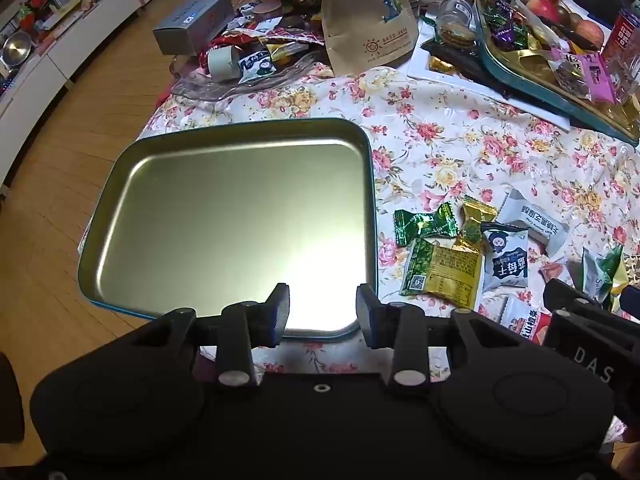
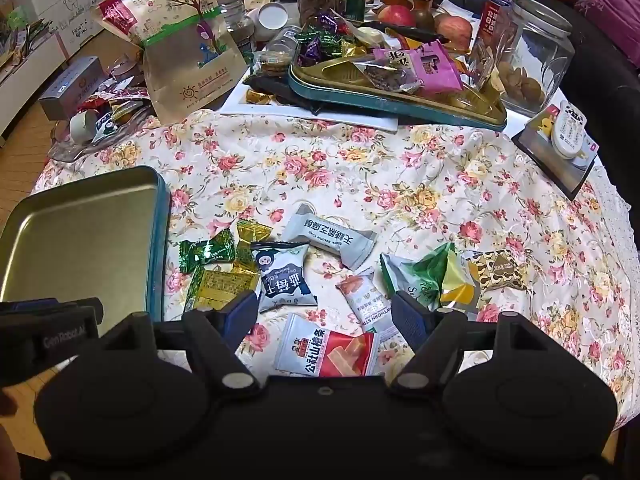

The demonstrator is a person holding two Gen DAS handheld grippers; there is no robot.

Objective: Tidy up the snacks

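L gripper [image 1: 322,312] wide open, nothing held, hovering over near edge of the bare teal tin tray [image 1: 120,184]. R gripper [image 2: 325,316] fully open, empty, above the red-white snack packet [image 2: 326,350]. Loose snacks [image 2: 280,276] lie on floral cloth [image 2: 400,184] at 3 o'clock of tray, just beside it. Cluttered full tray [image 2: 384,104] at 12 o'clock, well apart.

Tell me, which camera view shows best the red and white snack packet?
The right wrist view: the red and white snack packet lies whole between the open right hand-held gripper fingers. The left wrist view shows only its corner, partly hidden.
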